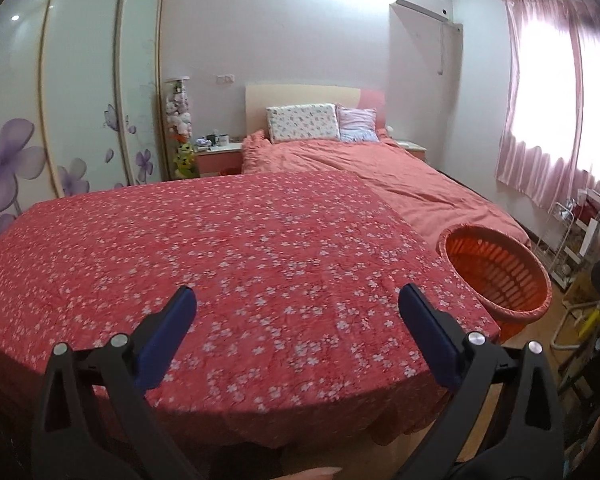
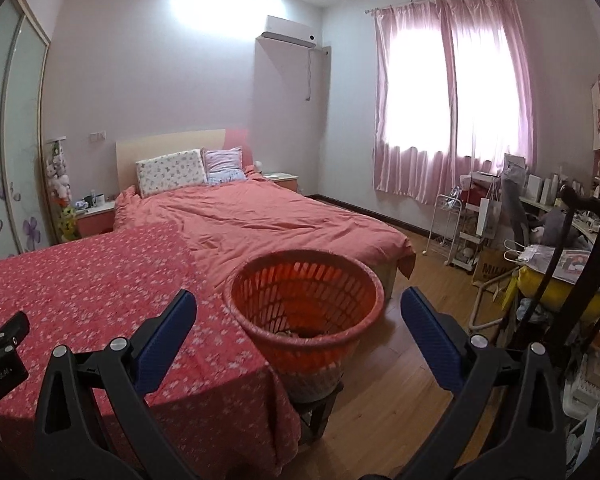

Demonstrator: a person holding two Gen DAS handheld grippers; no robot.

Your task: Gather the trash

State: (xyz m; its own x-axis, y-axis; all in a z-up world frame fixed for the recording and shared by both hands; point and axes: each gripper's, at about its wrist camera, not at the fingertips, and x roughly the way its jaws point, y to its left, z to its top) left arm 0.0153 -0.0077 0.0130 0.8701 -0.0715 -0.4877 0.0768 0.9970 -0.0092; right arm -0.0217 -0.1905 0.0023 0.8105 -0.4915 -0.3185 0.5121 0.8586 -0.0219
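An orange plastic slatted basket (image 2: 306, 300) stands on a dark stool at the right edge of a table covered with a red flowered cloth (image 1: 220, 264). Some brownish trash (image 2: 290, 334) lies at its bottom. The basket also shows in the left wrist view (image 1: 500, 276). My left gripper (image 1: 298, 304) is open and empty above the cloth's near edge. My right gripper (image 2: 300, 308) is open and empty, with the basket between and beyond its fingers. No loose trash shows on the cloth.
A bed with a salmon duvet (image 2: 268, 220) lies behind the table. A wardrobe with flower doors (image 1: 60, 100) is on the left. Wooden floor (image 2: 396, 368) runs to the right, then a cluttered desk, white cart (image 2: 448, 224) and bags.
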